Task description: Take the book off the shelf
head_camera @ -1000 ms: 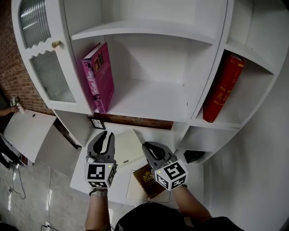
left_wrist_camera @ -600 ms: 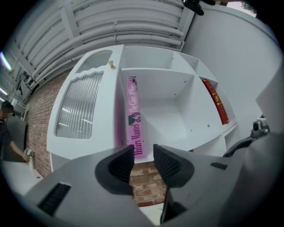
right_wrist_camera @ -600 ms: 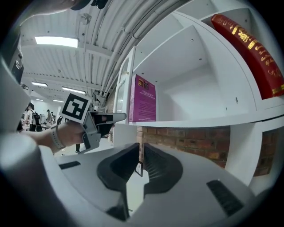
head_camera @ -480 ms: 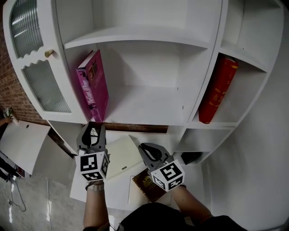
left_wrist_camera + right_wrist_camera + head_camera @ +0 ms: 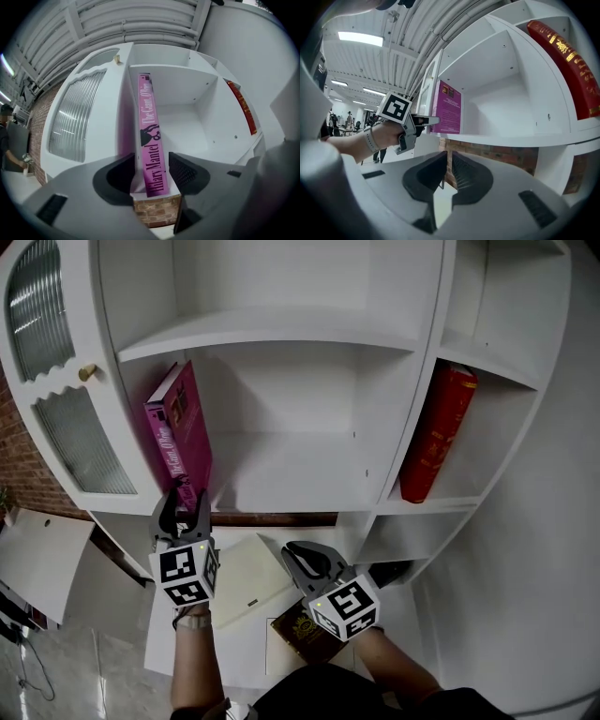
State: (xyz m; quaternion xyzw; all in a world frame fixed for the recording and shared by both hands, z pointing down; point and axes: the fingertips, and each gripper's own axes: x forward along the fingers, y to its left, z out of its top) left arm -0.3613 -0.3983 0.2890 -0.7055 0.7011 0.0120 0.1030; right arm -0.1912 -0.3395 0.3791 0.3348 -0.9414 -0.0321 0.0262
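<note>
- Your left tongs [image 5: 181,505] have risen to the pink book [image 5: 176,437] at centre left, jaws just spread, its spine between them unpinched.
- Your right tongs [image 5: 300,554] sit pressed together, empty.

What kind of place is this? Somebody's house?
Probably a big indoor hall or lab, not a home: long ceiling lights and pipes run overhead, and the white bookcase has a brick wall behind it.

White shelf unit [image 5: 281,329] with a ribbed-glass door [image 5: 42,310], brick wall [image 5: 157,211] behind; floor [image 5: 103,671] perhaps tiled.
</note>
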